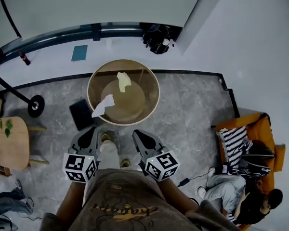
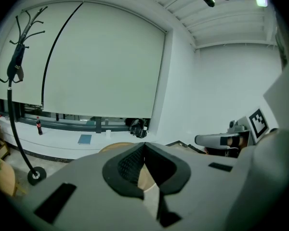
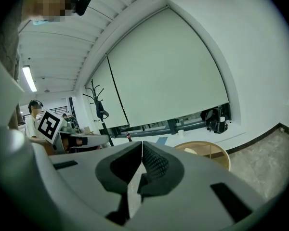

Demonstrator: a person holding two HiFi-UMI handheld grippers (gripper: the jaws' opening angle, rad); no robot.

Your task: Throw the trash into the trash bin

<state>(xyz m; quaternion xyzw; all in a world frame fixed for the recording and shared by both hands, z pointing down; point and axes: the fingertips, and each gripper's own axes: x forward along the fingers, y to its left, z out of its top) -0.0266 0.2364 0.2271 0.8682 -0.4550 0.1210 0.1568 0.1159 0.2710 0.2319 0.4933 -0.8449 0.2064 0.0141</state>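
You held your left gripper [image 1: 88,136] and right gripper [image 1: 141,138] pinched together and empty, side by side near the trash bin [image 1: 158,93]

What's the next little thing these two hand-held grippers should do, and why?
Probably spread the fingers of the left gripper and ease it forward to the white crumpled paper at the near left edge of the round table. Both it and the right gripper are shut and empty, and that scrap lies closest to the left one.
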